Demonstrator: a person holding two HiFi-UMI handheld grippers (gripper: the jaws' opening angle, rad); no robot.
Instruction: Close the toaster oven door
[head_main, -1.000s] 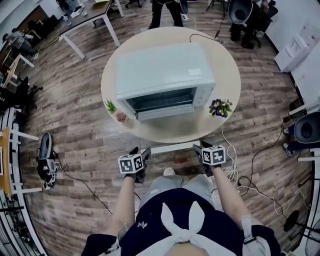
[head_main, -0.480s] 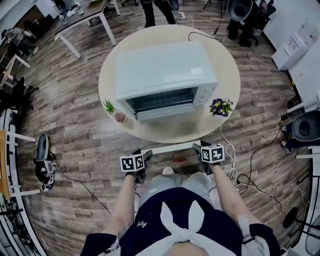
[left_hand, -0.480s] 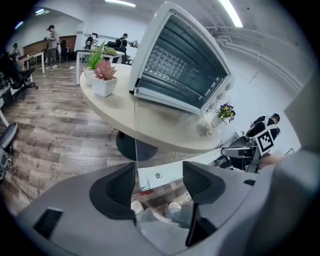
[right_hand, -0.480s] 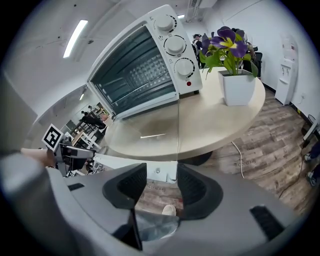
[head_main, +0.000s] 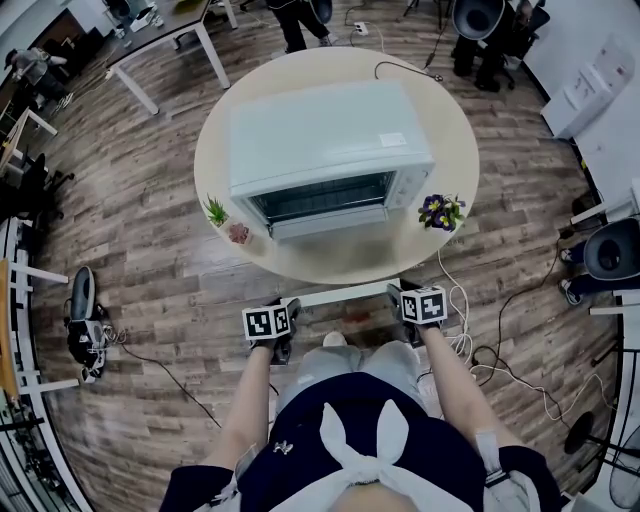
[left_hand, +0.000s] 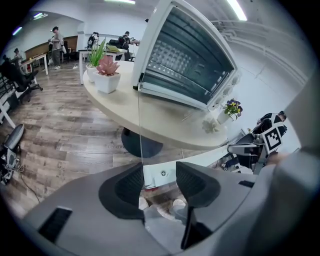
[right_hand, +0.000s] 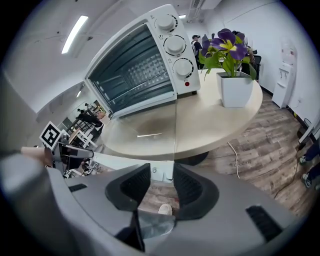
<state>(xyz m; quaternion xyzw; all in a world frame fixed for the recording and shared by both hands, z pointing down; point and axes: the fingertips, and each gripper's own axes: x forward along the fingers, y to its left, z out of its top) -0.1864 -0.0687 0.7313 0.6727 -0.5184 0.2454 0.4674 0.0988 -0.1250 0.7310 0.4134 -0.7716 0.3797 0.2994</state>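
Note:
The white toaster oven (head_main: 325, 140) stands on the round table (head_main: 455, 150). Its glass door (head_main: 335, 262) hangs open, folded down flat toward me, and its white handle bar (head_main: 345, 294) is nearest me. My left gripper (head_main: 288, 305) is at the bar's left end and my right gripper (head_main: 397, 293) at its right end. In the left gripper view the handle (left_hand: 162, 173) shows in the gap of the left gripper (left_hand: 159, 177). In the right gripper view the handle (right_hand: 161, 171) shows in the gap of the right gripper (right_hand: 161, 182). Both pairs of jaws are closing, and the pads do not press on the bar.
A small green and pink plant (head_main: 228, 222) in a white pot sits at the table's left front. A purple flower pot (head_main: 440, 213) sits at the right front. Cables (head_main: 480, 350) trail on the wood floor to my right. Desks and chairs ring the room.
The view has drifted slightly. Both grippers have stayed at the handle's ends, the right one edging a little closer to the table.

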